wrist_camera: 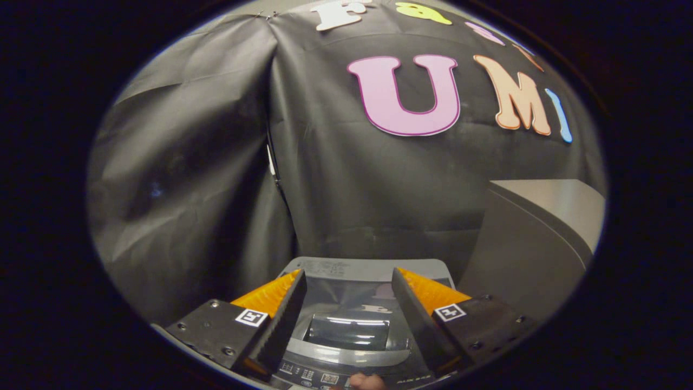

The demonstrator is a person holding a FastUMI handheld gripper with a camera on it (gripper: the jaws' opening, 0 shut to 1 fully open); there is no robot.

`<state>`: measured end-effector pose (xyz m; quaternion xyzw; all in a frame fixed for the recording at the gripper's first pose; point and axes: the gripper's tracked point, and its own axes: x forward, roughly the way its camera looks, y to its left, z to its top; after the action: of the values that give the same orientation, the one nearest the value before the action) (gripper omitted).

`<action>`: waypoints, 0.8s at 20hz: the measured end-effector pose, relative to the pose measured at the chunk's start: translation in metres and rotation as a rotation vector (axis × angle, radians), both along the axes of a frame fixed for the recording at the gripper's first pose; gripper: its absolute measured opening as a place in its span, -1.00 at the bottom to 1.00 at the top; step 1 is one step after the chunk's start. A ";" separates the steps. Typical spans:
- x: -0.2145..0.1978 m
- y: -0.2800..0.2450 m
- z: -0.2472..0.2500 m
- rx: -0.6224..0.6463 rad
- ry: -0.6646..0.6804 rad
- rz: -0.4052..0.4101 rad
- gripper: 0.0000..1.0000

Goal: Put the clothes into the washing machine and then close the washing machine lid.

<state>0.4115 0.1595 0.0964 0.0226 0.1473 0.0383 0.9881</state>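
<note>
Claw (346, 281) open above the closed washing machine lid (346, 303).

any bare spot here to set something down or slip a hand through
The closed washing machine lid, showing between the open gripper fingers, is bare. A fingertip crowds the control panel. The grey cabinet top beside the washer also looks bare.

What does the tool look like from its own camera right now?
The tool has two wedge-shaped fingers set apart, tapering forward, their inner faces ribbed. Each sits on a dark flat mount with screw heads and a small square black-and-white marker. No cables visible. Below lies the washing machine lid.
</note>
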 end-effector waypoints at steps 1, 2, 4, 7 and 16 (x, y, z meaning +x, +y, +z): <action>-0.004 -0.001 0.002 -0.003 -0.015 0.006 0.93; -0.010 -0.002 0.004 -0.009 -0.020 0.012 0.92; -0.024 -0.006 0.005 -0.007 -0.031 0.018 0.92; -0.040 -0.016 0.009 0.023 -0.051 0.020 0.92; -0.103 -0.047 0.015 0.050 -0.108 0.011 0.92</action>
<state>0.3080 0.1123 0.1116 0.0444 0.0927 0.0487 0.9935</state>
